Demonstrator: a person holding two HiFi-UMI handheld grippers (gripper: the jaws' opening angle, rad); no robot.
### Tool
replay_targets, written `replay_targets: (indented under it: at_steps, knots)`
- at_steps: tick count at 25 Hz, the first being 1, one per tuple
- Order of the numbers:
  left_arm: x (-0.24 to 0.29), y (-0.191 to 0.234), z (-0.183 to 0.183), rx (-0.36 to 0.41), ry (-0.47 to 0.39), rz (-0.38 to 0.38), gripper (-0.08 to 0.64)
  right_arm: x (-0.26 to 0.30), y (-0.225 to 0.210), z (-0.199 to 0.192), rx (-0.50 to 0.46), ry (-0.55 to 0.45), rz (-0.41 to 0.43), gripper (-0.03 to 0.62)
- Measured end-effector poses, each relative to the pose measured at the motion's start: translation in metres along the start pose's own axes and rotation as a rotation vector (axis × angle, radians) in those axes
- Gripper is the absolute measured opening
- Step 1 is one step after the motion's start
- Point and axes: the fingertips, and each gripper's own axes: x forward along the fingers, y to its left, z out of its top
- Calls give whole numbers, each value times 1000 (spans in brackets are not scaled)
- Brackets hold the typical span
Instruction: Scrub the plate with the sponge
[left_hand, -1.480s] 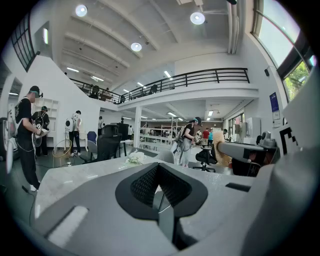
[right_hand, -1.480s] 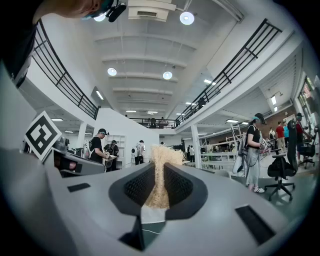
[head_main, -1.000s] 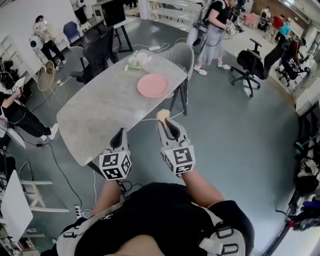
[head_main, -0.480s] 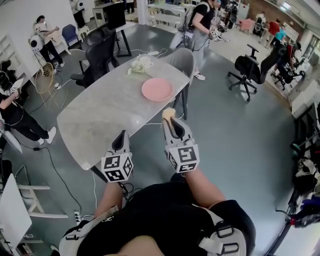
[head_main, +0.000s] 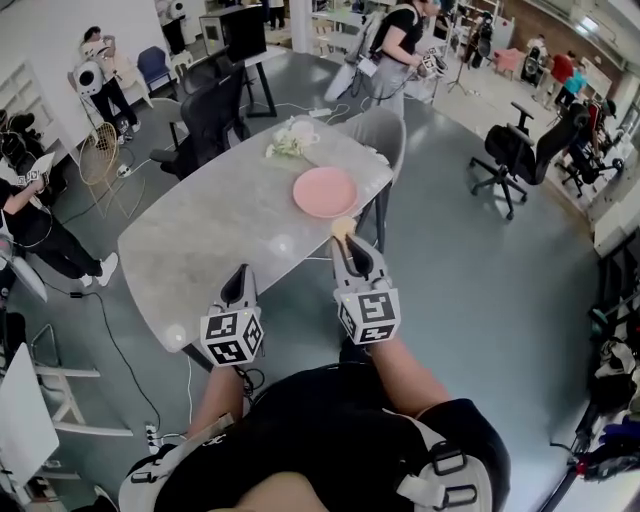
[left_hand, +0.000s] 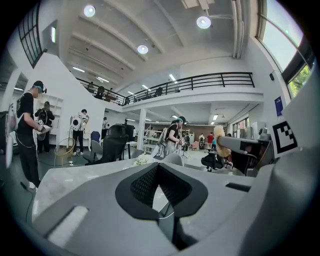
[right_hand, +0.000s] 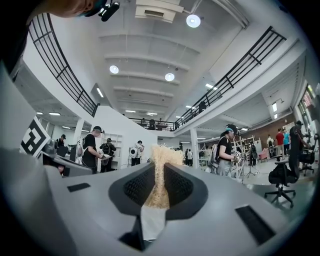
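Pinching the sponge (right_hand: 159, 162), the right tool (right_hand: 158, 186) has its jaws drawn in tight on the tan fibrous pad, which sticks up past the tips; in the head view the same sponge (head_main: 343, 227) shows as a pale tuft at the front of the right tool (head_main: 345, 243). Left tool (left_hand: 158, 181) has its jaws nearly together, only a thin slit between them, nothing held, pale bench (left_hand: 75, 175) surface showing through the slit. From the left gripper view the right tool (left_hand: 242, 147) is off to the right with the sponge (left_hand: 219, 141) at its tip. Head view: left tool (head_main: 239, 276) sits level with the right one, the two side by side and apart, each marker cube toward the person. Left tool tip overlaps the near edge of the grey bench (head_main: 215, 235); right tool tip sits just off that edge in the picture, height above it can't be told. Pink plate (head_main: 325, 192) lies flat on the bench toward its far right end, just beyond the sponge, clearly apart from it, not touched by either tool. A whitish bundle (head_main: 290, 138) lies on the bench past the plate, too small to identify. Grey chair (head_main: 387, 130) stands at the far right corner, black office chair (head_main: 213, 112) at the far left side. Several people stand or sit around the room.
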Motion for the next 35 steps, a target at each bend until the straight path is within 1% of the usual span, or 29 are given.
replay_targets:
  at_steps: [3,6,9,15,22,26,30,32,35]
  knots:
    - [30,8,1,8,7,30,5,29,-20,-6,12,-12,13,54]
    - [64,8,8,19,11,44,5,59,-46,-12,34,-21,20,53]
    - [100,0,15,29,21,47,5,86,-77,-16,56,-22,17,53]
    - [177,-20,32,19,45,64,5,134,-147,-28,92,1,28,53]
    - [266,-38,52,46,75,108,5,194,-214,-36,110,33,82,54]
    - [310,-51,63,53,80,123,5,222,-240,-40,107,48,134,54]
    - [342,-60,70,63,65,143,5,245,-264,-50,94,70,178,53]
    - [356,-56,68,58,78,152,5,260,-271,-55,92,83,188,54]
    - [371,-41,62,51,115,158,5,278,-271,-55,92,91,200,54]
